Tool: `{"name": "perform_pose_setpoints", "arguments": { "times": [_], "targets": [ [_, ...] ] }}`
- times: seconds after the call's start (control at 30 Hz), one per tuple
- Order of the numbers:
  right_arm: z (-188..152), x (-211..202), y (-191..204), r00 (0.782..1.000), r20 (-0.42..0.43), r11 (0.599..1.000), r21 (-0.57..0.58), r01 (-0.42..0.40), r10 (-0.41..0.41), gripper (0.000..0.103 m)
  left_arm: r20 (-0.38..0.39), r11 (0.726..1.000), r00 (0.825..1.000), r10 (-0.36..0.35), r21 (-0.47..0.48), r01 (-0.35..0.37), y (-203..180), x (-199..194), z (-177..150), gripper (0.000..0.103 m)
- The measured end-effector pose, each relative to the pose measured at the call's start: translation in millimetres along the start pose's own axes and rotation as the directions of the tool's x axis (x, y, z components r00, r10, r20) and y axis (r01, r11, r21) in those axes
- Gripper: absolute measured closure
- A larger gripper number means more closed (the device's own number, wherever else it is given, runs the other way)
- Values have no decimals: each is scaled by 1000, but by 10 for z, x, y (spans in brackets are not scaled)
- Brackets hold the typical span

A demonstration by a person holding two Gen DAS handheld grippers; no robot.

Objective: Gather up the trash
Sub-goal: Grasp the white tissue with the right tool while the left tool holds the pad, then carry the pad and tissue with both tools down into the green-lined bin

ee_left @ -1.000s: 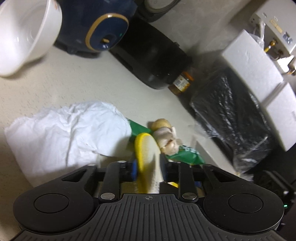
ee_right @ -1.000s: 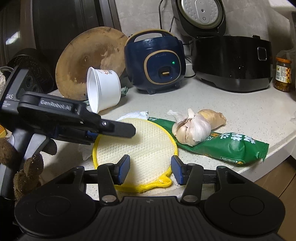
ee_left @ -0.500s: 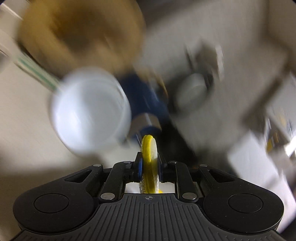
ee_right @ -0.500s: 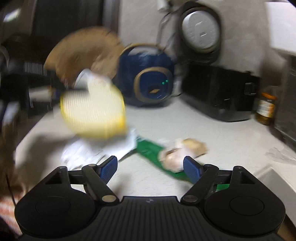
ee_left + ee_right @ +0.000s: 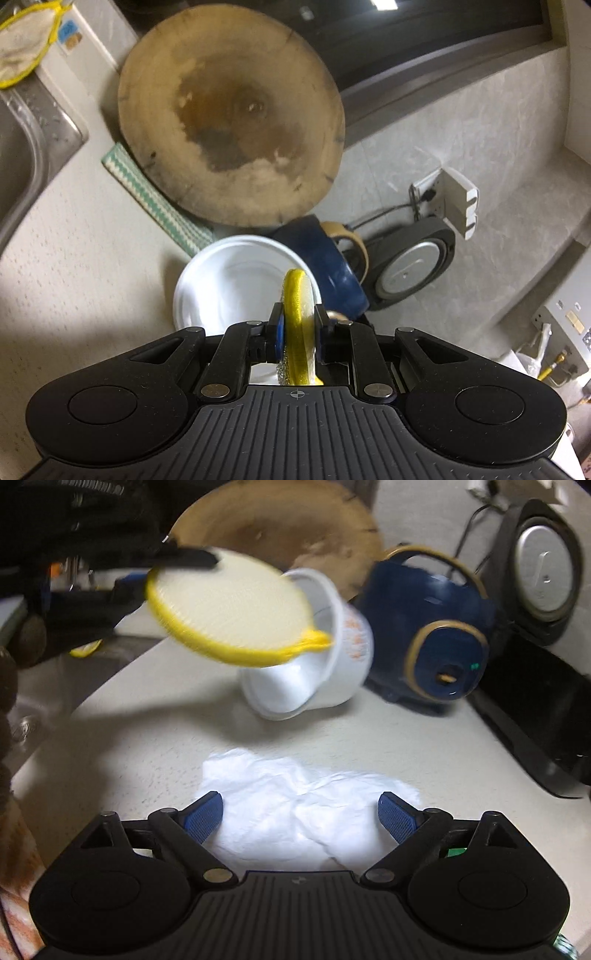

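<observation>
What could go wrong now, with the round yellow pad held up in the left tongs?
The left tongs grip the yellow pad only at its edge, so it may slip out. It hangs close to the tipped white cup and might knock it. The open right tongs may catch only part of the crumpled tissue.

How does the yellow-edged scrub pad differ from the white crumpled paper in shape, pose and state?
The scrub pad is a flat round disc; the crumpled paper is wrinkled and irregular. The pad is held aloft, clamped in the left tool; the paper lies loose on the counter between the open right tool fingers.

Crumpled paper [image 5: 303, 808] between open right jaws.
</observation>
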State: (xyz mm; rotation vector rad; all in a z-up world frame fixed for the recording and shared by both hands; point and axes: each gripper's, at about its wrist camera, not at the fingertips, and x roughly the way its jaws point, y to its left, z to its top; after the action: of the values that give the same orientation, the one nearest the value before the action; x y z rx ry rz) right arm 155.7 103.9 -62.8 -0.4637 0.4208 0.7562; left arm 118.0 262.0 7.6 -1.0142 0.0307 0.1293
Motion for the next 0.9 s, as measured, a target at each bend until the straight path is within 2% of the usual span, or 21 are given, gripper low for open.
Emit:
{"name": "perform_pose_setpoints", "arguments": {
  "times": [0.1,0.13,0.17,0.2,0.23,0.33,0.43,0.5,0.57,0.67,0.73,0.83,0.87,0.9],
  "targets": [
    [-17,78,-19,998,-33,998,38,-44,45,19,-11,1000,1000,-7,0,7,0,-7,-27,84],
    [-14,75,-38,997,-35,997,56,-61,63,32,-6,1000,1000,-8,4,8,-5,-10,-31,84],
    [-13,64,-65,995,-40,993,78,-83,87,55,-3,1000,1000,-9,5,9,-2,-10,-29,84],
    [-8,43,-90,993,-48,990,96,-101,106,71,-4,1000,1000,-9,3,9,3,-3,-31,84],
    [2,4,-101,992,-58,989,108,-102,109,98,-12,1000,1000,-7,-1,7,13,11,-30,84],
    [2,-308,-162,992,-14,981,155,-121,125,99,-48,1000,999,-2,-16,1,52,74,-38,84],
    [-57,-861,-315,988,94,967,211,-140,123,99,-45,999,998,-40,7,41,5,63,-54,85],
    [-190,-1273,-447,983,163,959,257,-122,82,99,-52,994,995,-90,64,93,-101,53,-86,85],
    [-407,-1651,-587,979,204,950,303,-79,16,99,-115,981,984,-138,123,152,-242,111,-162,85],
    [-831,-2121,-783,973,206,924,381,16,-102,99,-237,960,954,-185,166,227,-509,107,-394,85],
    [-1172,-2354,-895,966,182,898,431,90,-184,99,-314,925,918,-241,212,316,-752,-4,-699,84],
    [-1759,-2526,-1038,953,110,838,510,191,-284,99,-480,855,831,-283,267,445,-1048,-81,-1374,84],
    [-1965,-2532,-1085,948,75,814,537,224,-310,99,-535,840,800,-272,274,469,-1090,-58,-1636,84],
    [-2140,-2516,-1120,943,40,792,555,255,-331,99,-592,837,769,-241,275,473,-1096,4,-1921,84]
  ]
}}
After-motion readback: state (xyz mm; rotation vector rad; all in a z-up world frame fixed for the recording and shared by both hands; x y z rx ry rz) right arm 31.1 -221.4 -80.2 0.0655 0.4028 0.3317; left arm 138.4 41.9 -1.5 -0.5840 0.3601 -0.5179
